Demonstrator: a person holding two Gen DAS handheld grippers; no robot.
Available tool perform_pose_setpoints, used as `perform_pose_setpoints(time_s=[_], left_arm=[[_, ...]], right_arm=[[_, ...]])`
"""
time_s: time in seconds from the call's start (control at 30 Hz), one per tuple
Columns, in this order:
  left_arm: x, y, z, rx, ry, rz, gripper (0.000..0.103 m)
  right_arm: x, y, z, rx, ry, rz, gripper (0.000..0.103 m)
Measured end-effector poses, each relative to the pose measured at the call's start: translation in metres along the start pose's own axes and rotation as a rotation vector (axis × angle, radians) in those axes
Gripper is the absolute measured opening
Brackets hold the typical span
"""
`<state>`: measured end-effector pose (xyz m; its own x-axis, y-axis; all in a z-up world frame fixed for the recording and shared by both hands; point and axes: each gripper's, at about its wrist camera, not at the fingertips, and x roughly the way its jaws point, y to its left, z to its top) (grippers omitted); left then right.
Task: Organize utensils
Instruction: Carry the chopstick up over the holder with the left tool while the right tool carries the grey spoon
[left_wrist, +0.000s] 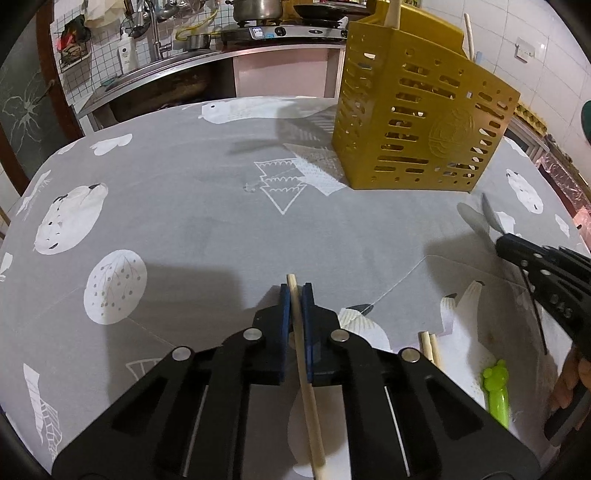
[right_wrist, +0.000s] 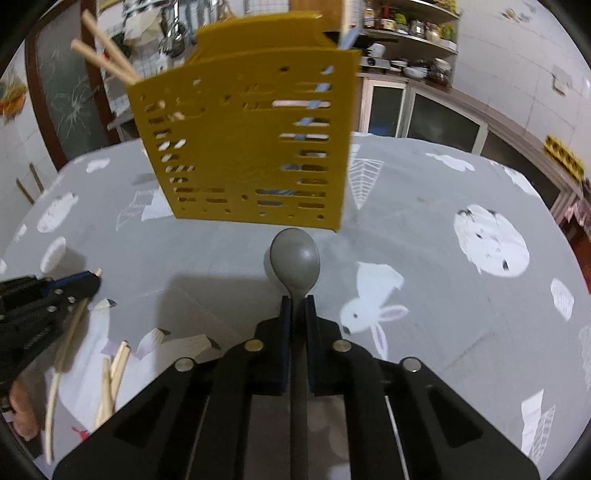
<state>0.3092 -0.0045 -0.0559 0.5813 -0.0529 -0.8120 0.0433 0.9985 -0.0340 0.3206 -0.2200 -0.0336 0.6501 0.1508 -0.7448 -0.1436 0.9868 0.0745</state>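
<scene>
Utensils are split between my grippers: left gripper (left_wrist: 295, 291) clamps one chopstick (left_wrist: 308, 387) mid-shaft, right gripper (right_wrist: 298, 301) pinches one grey spoon (right_wrist: 294, 260) by its neck, bowl fwd, prob. ready for the yellow holder (right_wrist: 251, 147) just ahead. Beside my left fingers: approx. two loose chopsticks (left_wrist: 430, 345), one green utensil (left_wrist: 496, 391).

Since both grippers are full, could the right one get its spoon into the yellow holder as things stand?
Probably yes: the right gripper grips the spoon, and the holder stands just ahead with nothing between.
</scene>
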Motion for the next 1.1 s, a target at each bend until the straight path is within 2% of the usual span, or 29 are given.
perform_pose_setpoints(time_s=[0.2, 0.6, 0.8, 1.1], left_arm=[[-0.016, 0.002, -0.002, -0.014, -0.043, -0.022, 0.004], [-0.106, 0.002, 0.005, -0.006, -0.316, -0.035, 0.004], [-0.141, 0.001, 0.008, -0.008, -0.413, -0.051, 0.004], [-0.167, -0.001, 0.01, -0.003, -0.489, -0.065, 0.004]], right_arm=[[-0.03, -0.02, -0.002, 0.086, -0.069, 0.038, 0.007], [-0.086, -0.026, -0.004, 0.132, -0.263, 0.102, 0.007], [-0.101, -0.029, -0.005, 0.141, -0.329, 0.099, 0.007], [-0.127, -0.033, -0.013, 0.179, -0.458, 0.138, 0.007]])
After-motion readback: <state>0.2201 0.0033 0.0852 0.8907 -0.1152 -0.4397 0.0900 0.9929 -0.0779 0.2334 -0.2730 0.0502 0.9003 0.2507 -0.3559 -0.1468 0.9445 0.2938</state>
